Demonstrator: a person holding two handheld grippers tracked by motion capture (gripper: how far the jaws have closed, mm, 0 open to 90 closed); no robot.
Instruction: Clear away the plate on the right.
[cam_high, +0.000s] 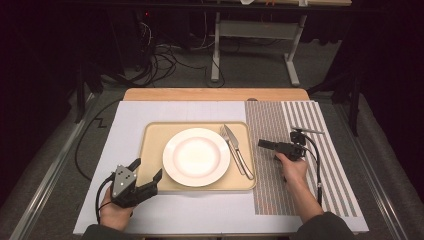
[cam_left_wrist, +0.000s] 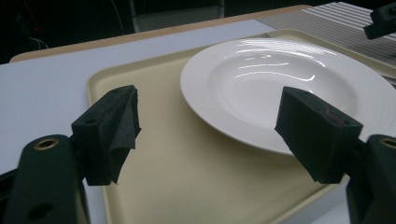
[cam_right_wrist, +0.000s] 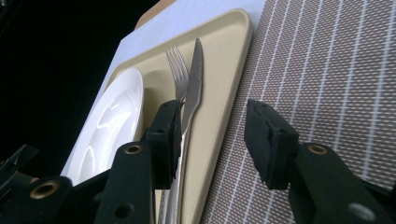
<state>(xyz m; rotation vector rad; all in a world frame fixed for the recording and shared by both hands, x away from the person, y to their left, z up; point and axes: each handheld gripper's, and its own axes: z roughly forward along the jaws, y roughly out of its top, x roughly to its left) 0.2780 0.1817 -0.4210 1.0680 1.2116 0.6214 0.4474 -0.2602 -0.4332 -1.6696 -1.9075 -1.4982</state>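
On the tray (cam_high: 150, 165) I count one plate (cam_high: 196, 156), one fork (cam_right_wrist: 175, 65) and one knife (cam_right_wrist: 195, 74) (cutlery lies right of the plate). My left gripper (cam_high: 145, 175) is spread empty at the tray's near corner; my right gripper (cam_right_wrist: 212, 135), half spread, holds nothing beside the knife, whose serrated edge is clear in the right gripper view.

no readable text, labels, brands or numbers anywhere

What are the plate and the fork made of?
The plate looks like glazed white ceramic: glossy, with bright light streaks. The fork looks like polished metal, probably steel: silvery and reflective. The tray under them seems matte beige plastic.
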